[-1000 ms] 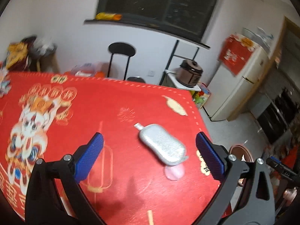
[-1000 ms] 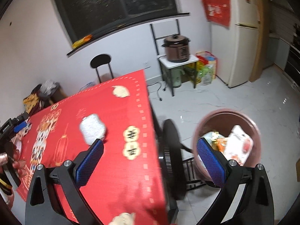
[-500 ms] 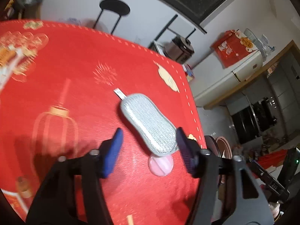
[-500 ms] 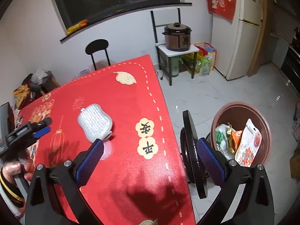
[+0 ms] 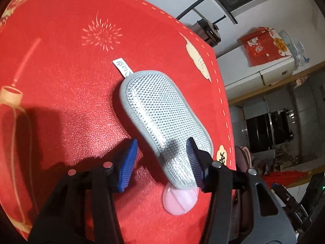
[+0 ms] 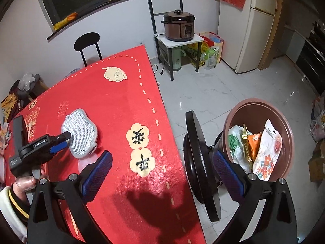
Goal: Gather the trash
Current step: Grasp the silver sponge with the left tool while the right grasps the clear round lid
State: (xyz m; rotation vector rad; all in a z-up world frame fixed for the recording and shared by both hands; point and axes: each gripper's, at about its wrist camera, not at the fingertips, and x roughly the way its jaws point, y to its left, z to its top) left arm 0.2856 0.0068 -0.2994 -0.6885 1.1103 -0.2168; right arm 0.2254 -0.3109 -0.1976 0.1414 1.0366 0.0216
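Observation:
A silver mesh scrub pad [image 5: 158,113] with a white tag lies on the red tablecloth [image 5: 61,81]; it also shows in the right wrist view [image 6: 80,130]. Its near end rests on a pink round disc [image 5: 180,200]. My left gripper [image 5: 161,160] is low over the pad's near end, its blue pads on either side, partly closed and not pressing it. My right gripper [image 6: 162,174] is open and empty above the table's right edge. A brown trash bin [image 6: 262,109] with wrappers inside stands on the floor to the right.
A black chair back [image 6: 198,158] stands between the table edge and the bin. Farther off are a stool [image 6: 87,40], a pressure cooker [image 6: 178,26] on a small stand, bags on the floor and a white fridge [image 6: 243,30].
My left gripper has dropped toward the pad and narrowed its jaws around the pad's near end. My right gripper has shifted slightly; the bin now shows more to the right.

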